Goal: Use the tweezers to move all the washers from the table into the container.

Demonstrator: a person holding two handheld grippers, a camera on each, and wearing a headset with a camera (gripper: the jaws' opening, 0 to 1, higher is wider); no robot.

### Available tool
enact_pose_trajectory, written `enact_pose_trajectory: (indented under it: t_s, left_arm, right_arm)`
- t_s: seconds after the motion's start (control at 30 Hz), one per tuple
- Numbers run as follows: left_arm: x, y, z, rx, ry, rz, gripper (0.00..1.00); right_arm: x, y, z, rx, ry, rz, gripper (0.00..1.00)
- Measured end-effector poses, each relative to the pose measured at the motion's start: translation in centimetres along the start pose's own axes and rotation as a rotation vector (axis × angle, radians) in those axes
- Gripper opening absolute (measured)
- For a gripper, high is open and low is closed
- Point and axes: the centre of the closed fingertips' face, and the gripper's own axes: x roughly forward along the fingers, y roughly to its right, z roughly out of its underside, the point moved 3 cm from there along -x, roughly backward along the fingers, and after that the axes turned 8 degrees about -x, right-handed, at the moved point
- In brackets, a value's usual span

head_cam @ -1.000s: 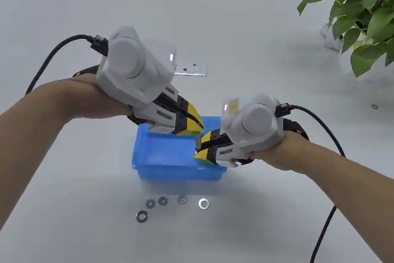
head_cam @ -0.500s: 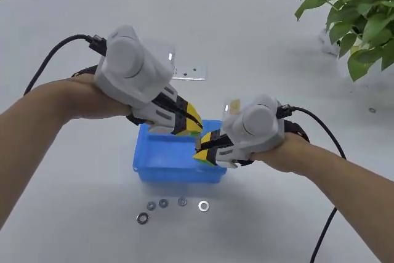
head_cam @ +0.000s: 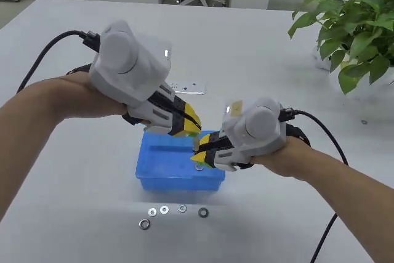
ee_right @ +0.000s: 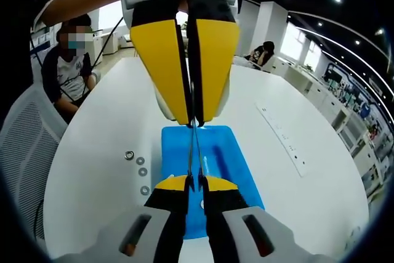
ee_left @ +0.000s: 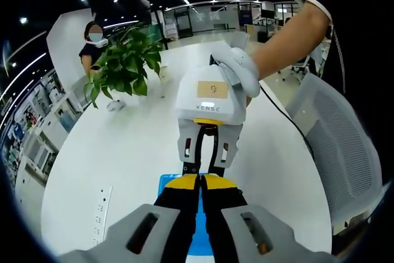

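Blue container (head_cam: pixel 160 167) sits on the bench (head_cam: pixel 74 214) directly under both pairs of jaws, a small ring (head_cam: pixel 198 167) inside it below the right gripper (head_cam: pixel 203 152) tips. Its jaws and those of the left gripper (head_cam: pixel 188 124) are narrow, pinching the tweezers (ee_right: pixel 192 143). Five washers (head_cam: pixel 164 210) lie outside, clear of the jaws, as before.

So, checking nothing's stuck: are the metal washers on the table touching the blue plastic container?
Apart. Head view shows bare white table between the small metal washers and the blue plastic container.
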Motion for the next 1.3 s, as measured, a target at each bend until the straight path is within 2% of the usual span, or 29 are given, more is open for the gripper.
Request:
enact_pose_trajectory:
  t_s: [0.3,0.77,0.97,1.3]
  left_arm:
    - [-1.0,1.9,-0.9,0.004,-0.001,0.009,0.05]
    - [-0.9,4.4,-1.2,0.006,0.001,0.024,0.05]
    - [-0.4,5.4,-0.9,0.001,0.005,0.038,0.05]
    - [0.8,6.5,0.3,-0.011,-0.004,0.064,0.05]
  right_arm:
    - [-1.3,-1.5,-1.2,-0.015,0.014,0.011,0.10]
    - [-2.4,-3.8,-1.3,-0.024,0.012,0.021,0.10]
    - [-2.5,-4.9,-0.8,-0.022,0.002,0.017,0.10]
    - [-1.7,-6.6,0.4,-0.006,-0.016,0.004,0.11]
